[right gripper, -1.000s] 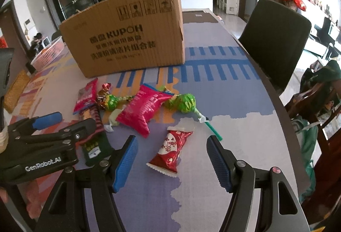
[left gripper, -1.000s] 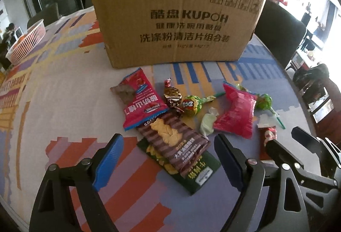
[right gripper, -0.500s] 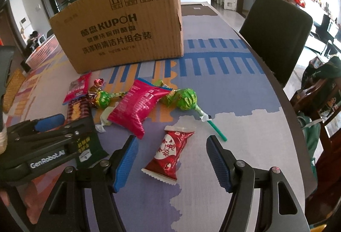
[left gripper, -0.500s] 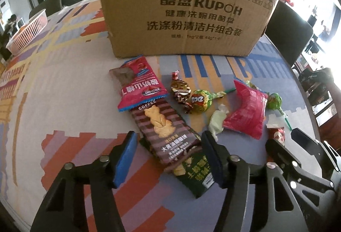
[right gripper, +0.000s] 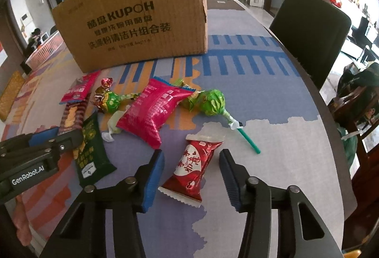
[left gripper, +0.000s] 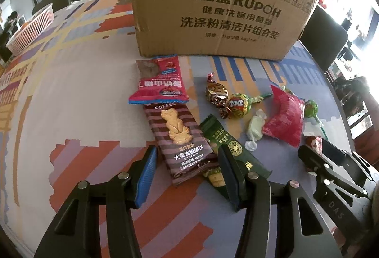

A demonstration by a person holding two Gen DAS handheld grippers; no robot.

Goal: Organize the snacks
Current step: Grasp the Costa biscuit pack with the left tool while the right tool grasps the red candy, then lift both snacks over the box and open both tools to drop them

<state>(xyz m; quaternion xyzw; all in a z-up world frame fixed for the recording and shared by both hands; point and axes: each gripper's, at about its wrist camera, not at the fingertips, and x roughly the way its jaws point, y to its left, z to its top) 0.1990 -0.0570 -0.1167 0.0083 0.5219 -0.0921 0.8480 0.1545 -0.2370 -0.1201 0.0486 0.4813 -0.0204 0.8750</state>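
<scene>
A pile of snacks lies in front of a cardboard box (left gripper: 218, 6) on a patterned tablecloth. My left gripper (left gripper: 187, 175) is open, its jaws on either side of the near end of a brown striped biscuit packet (left gripper: 180, 137), which lies over a dark green packet (left gripper: 227, 146). My right gripper (right gripper: 191, 177) is open around the lower half of a small red candy packet (right gripper: 194, 165). Also here are a red wafer packet (left gripper: 161, 82), a pink pouch (right gripper: 156, 111), a green lollipop (right gripper: 210, 101), a second lollipop (left gripper: 239, 104) and wrapped candies (left gripper: 215, 92).
The box also shows in the right wrist view (right gripper: 137, 21). A pink-white basket (left gripper: 30, 28) stands far left. A black chair (right gripper: 312, 28) stands by the right table edge (right gripper: 331, 130). The left gripper's body (right gripper: 33, 158) shows at the right wrist view's left.
Both grippers have moved forward and down towards the snacks. The left jaws have narrowed around the brown biscuit packet. The right jaws now flank the red candy packet.
</scene>
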